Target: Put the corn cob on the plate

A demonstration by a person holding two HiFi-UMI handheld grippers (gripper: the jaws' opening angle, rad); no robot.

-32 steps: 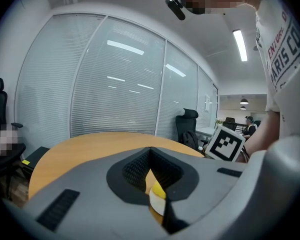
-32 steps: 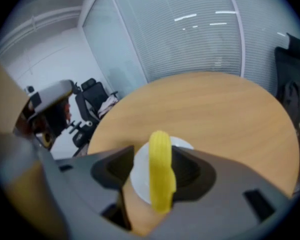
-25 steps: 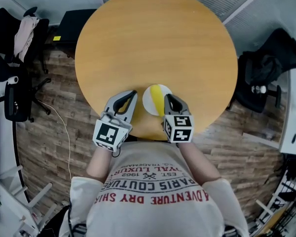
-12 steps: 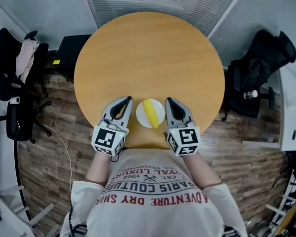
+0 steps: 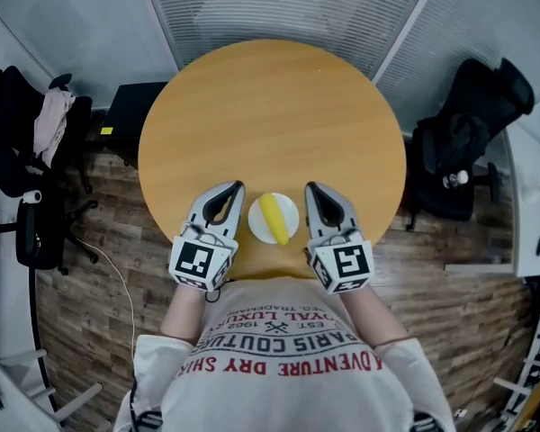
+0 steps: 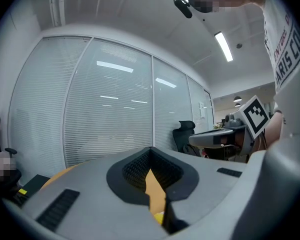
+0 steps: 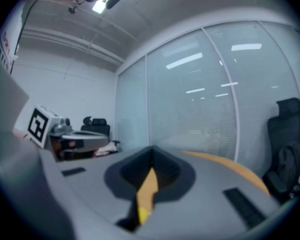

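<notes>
A yellow corn cob (image 5: 273,216) lies on a small white plate (image 5: 289,209) near the front edge of the round wooden table (image 5: 270,115). My left gripper (image 5: 234,189) hovers just left of the plate, shut and holding nothing. My right gripper (image 5: 311,190) hovers just right of the plate, also shut and holding nothing. In the left gripper view the left gripper (image 6: 151,151) points level, and a sliver of yellow corn cob (image 6: 158,217) shows through the gap below the tips. The right gripper (image 7: 151,150) points level too, with a bit of the corn cob (image 7: 142,214) visible beneath.
Black office chairs stand on the wood floor, one to the left (image 5: 29,228) and one to the right (image 5: 463,142) of the table. A black box (image 5: 130,106) sits at the back left. Glass walls with blinds (image 6: 105,119) close off the far side.
Both grippers have risen off the table. The right gripper has drawn away from the plate's right edge to stand beside it. The corn cob has stayed on the plate.
</notes>
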